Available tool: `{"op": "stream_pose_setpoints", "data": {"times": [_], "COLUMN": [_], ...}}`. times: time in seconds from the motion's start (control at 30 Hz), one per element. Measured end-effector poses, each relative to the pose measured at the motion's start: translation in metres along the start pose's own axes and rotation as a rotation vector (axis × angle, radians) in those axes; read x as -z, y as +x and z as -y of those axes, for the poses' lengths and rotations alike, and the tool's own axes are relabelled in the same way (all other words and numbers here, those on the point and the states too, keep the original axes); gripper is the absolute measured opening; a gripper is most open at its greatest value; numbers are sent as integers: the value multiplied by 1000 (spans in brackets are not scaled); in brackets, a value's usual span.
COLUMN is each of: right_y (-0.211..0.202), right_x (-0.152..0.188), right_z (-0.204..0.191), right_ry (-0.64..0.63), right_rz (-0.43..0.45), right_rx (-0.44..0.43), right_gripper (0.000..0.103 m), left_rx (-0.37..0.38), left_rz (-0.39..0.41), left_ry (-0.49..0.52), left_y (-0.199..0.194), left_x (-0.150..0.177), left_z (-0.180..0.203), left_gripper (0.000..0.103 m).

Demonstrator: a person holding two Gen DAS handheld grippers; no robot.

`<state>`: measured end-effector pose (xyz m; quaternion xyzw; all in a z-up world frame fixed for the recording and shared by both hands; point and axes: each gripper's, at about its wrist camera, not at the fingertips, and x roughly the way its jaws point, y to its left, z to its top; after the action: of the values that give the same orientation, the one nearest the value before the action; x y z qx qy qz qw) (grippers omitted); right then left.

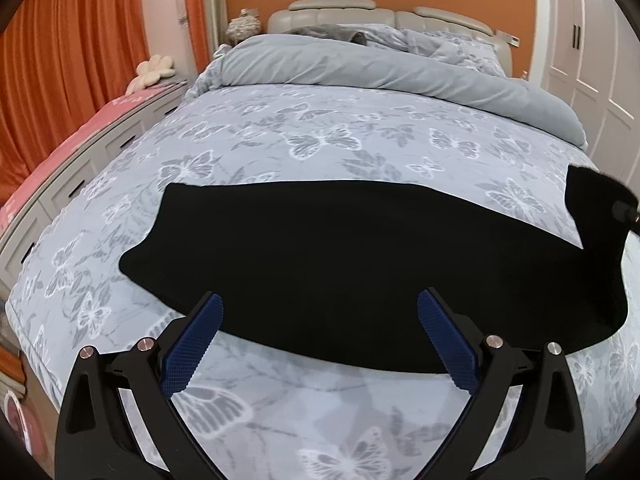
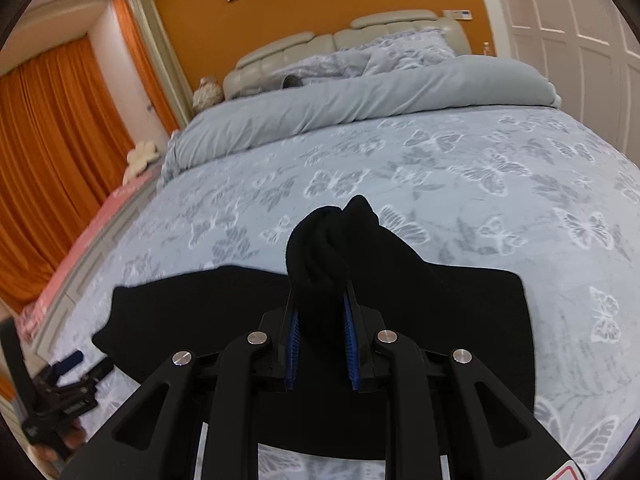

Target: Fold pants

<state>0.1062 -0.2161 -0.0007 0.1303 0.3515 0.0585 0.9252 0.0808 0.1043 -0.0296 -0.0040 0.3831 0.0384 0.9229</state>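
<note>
Right gripper (image 2: 320, 300) pinches a bunched end of the black pants (image 1: 340, 256), lifting it to fold over | left gripper (image 1: 319, 312) wide, holding nothing, near edge | pants lie flat on bed (image 1: 280, 132)

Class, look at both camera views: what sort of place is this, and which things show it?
Most likely a home bedroom: a bed with a padded headboard, a rolled duvet, orange curtains, and white wardrobe doors.
</note>
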Motion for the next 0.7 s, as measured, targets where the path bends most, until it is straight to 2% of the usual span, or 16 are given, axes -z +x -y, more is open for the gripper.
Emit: {"op": "stream_pose_setpoints", "data": {"times": [0.3,0.47,0.6,0.67,0.7], "right_y": [55,89,110,100,89], "right_x": [28,48,64,64,59], "right_z": [-59,-82,-88,-93,-95], "right_ry": [-128,-187,-213,-233,-237], "right_rz": [-136,-208,-294,-278,-250], "right_rx": [-32,-9,12,8,-11], "right_gripper": [18,21,34,41,52], "left_rx": [-18,-29,-47,-56,-56], "left_rz": [-20,-28,-40,-45,-45], "left_ry": [-31,-42,-59,-82,-92], "left_y": [2,3,6,6,5], "left_x": [2,5,7,8,8], "left_z": [-29,-44,-61,-74,-79], "left_gripper": [96,96,96,96,96]}}
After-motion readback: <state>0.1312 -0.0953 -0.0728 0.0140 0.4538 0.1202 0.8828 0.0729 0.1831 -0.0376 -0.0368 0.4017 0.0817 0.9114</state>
